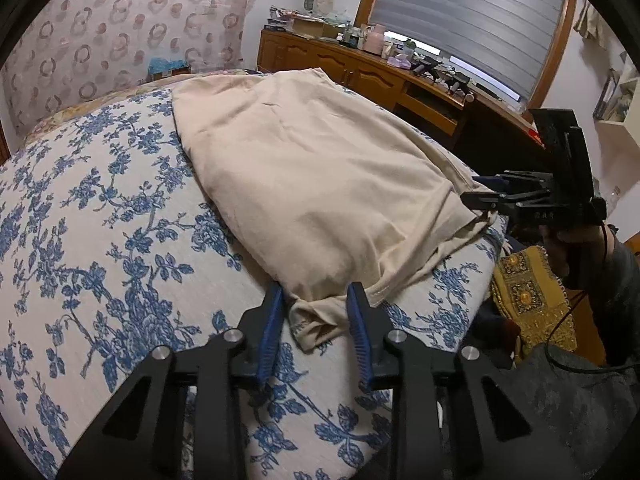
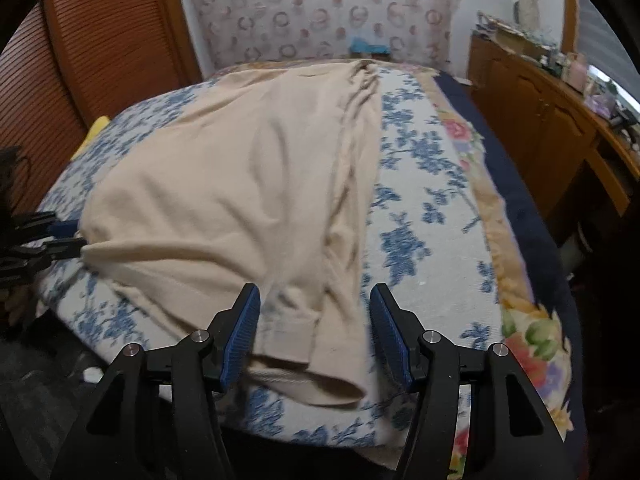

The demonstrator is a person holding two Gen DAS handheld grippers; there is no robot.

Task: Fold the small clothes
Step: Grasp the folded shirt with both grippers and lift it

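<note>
Soft, dim daylight enters under the window blind (image 1: 472, 20); shadows are faint. Fisheye bending and black vignette ring both views. The right wrist view is motion-blurred.

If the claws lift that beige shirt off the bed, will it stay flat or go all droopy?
Probably droopy. The beige shirt lies in soft wrinkles and follows the bed, so it looks thin and floppy. Lifted at one corner by the left claw, the rest would likely hang and drag. It seems light and unlikely to slip from the ridged pads.
</note>
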